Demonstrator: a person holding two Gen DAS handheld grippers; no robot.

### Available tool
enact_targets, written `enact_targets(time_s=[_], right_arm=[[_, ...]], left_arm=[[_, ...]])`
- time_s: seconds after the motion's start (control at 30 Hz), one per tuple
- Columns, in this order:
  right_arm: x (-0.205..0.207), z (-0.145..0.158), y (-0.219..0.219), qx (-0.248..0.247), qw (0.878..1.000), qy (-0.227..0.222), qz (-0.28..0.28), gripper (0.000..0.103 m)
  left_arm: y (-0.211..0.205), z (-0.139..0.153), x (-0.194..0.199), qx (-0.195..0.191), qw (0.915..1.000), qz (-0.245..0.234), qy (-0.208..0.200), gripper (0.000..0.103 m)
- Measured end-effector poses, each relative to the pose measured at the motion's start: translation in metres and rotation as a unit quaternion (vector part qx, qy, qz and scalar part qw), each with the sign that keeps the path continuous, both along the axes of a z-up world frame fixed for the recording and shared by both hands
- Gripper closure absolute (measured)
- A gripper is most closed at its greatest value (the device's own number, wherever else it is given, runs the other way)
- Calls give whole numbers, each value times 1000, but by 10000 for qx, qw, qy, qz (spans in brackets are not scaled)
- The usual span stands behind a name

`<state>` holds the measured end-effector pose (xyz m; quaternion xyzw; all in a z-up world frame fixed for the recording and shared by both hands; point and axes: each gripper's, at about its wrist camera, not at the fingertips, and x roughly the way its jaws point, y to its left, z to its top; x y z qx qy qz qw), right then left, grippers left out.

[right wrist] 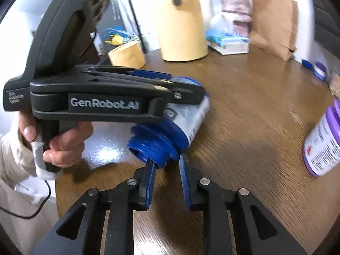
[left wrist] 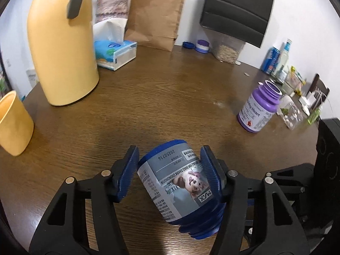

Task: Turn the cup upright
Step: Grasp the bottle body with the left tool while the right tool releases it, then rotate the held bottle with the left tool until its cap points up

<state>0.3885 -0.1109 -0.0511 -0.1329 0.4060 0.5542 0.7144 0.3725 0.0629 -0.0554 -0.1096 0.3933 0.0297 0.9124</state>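
Note:
A blue jar [left wrist: 180, 182] with a grey pet-food label is tilted, its open threaded mouth toward the camera and its base away. My left gripper [left wrist: 169, 170] is shut on the jar's body, blue pads pressed on both sides. In the right wrist view the jar [right wrist: 187, 119] hangs tilted above the table, held by the left gripper [right wrist: 182, 93] from the left. My right gripper [right wrist: 166, 165] is open; its left finger [right wrist: 149, 170] reaches the jar's mouth rim, its right finger is beside the rim.
On the round wooden table [left wrist: 159, 97] stand a yellow jug [left wrist: 63, 48], a yellow cup [left wrist: 12, 125], a tissue box [left wrist: 114, 53], a paper bag [left wrist: 155, 14] and an open purple bottle [left wrist: 259, 108]. Small lids [left wrist: 201, 45] and clutter line the far edge.

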Motion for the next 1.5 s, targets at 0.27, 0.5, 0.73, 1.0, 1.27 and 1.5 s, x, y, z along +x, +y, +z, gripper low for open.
enact_targets(time_s=[0.27, 0.5, 0.73, 1.0, 1.27, 1.5], right_arm=[[9, 7, -2, 640, 9968, 459, -114, 25], [11, -9, 14, 310, 9974, 583, -277, 25], [20, -4, -4, 300, 9968, 335, -667, 25], [37, -6, -16, 313, 9917, 246, -1222, 25], [43, -6, -21, 260, 9894, 199, -1417, 25], [54, -3, -34, 348, 9829, 144, -1802, 25]], left_arm=[[-3, 4, 1, -111, 9992, 375, -51, 59], [-17, 6, -6, 240, 9993, 290, -28, 63], [-5, 11, -17, 761, 9955, 568, 41, 68], [-13, 13, -26, 1066, 9933, 438, 0, 69], [-29, 31, -35, 1326, 9900, -433, -218, 32], [-48, 11, -13, 1696, 9699, -1637, 618, 25]])
